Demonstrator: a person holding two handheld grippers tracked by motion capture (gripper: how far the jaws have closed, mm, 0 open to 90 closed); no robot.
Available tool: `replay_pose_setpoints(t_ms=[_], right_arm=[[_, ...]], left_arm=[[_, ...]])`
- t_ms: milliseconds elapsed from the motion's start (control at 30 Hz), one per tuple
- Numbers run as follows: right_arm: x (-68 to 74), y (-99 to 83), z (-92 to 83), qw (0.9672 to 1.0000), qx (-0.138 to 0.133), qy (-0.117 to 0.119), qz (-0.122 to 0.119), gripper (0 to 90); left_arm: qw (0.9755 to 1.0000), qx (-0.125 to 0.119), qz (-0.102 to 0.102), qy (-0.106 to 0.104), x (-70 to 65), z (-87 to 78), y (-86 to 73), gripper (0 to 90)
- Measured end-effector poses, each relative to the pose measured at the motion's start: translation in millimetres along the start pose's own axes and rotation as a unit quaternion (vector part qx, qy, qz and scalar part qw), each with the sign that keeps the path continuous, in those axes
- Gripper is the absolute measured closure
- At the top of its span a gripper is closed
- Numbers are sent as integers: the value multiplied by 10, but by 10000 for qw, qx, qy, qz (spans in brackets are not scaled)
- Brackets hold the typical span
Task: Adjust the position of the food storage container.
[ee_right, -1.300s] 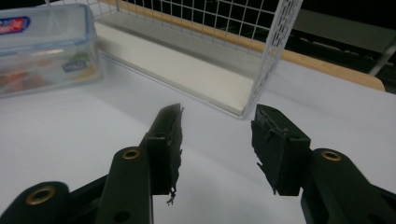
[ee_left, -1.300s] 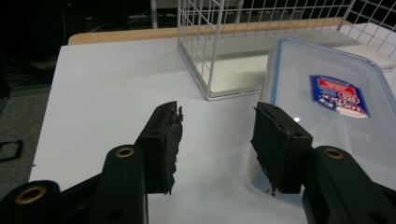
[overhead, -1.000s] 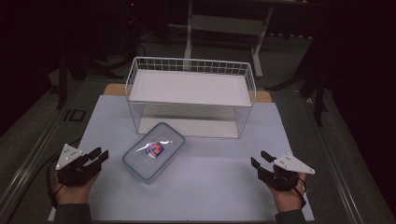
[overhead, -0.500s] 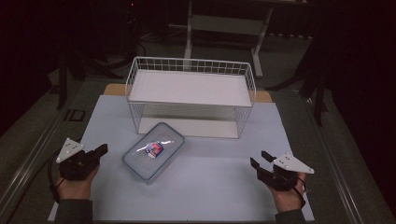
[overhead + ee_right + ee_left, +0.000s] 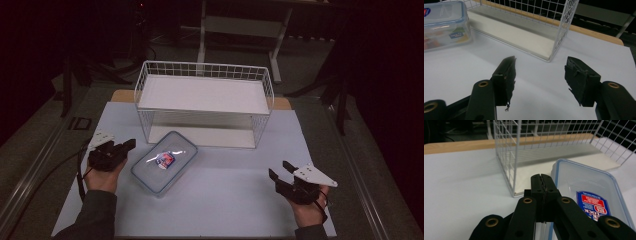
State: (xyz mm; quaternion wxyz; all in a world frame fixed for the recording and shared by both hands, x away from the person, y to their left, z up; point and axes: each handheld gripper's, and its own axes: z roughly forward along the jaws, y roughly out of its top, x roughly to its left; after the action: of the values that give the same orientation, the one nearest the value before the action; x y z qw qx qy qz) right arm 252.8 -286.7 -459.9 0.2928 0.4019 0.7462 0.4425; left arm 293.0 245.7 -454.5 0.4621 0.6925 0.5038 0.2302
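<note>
Clear box [image 5: 164, 161] lies flat, long axis running lower left to upper right.
Left gripper [image 5: 126, 145] jaws pressed together, empty, beside it; right gripper [image 5: 280, 170] jaws have just been opening, empty.

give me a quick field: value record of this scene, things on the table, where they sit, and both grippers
surface: table with a pale mat
container: clear lidded box with blue rim, lying flat on the mat, in front of the rack's left end
rack: white wire shelf rack, at the back of the mat, upper shelf bare
left gripper: jaws shut, nothing between them, just left of the box, not touching it
right gripper: jaws have just been opening, nothing between them, over bare mat at the right
</note>
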Motion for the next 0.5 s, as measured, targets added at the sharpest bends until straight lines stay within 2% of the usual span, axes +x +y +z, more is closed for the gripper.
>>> replay_pose_setpoints(t_ms=[200, 300, 333, 367, 433, 500], right_arm=[[2, 2, -3, 10000, -12, 12, -3, 408], [-1, 0, -3, 10000, -9, 19, -7, 407], [-1, 1, -3, 10000, -8, 20, -7, 407], [-1, 1, -3, 10000, -8, 20, -7, 407], [0, 1, -3, 10000, -8, 29, -15, 407], [2, 1, -2, 10000, -5, 33, -15, 407]], left_arm=[[9994, 292, 148, -73, -79, 289, 76, 900], [9991, 373, 161, -95, -91, 357, 88, 900], [9985, 483, 249, -88, -112, 427, 92, 900], [9985, 483, 249, -88, -112, 427, 92, 900], [9974, 636, 305, -135, -129, 517, 79, 900], [9972, 671, 297, -146, -138, 543, 71, 900]])
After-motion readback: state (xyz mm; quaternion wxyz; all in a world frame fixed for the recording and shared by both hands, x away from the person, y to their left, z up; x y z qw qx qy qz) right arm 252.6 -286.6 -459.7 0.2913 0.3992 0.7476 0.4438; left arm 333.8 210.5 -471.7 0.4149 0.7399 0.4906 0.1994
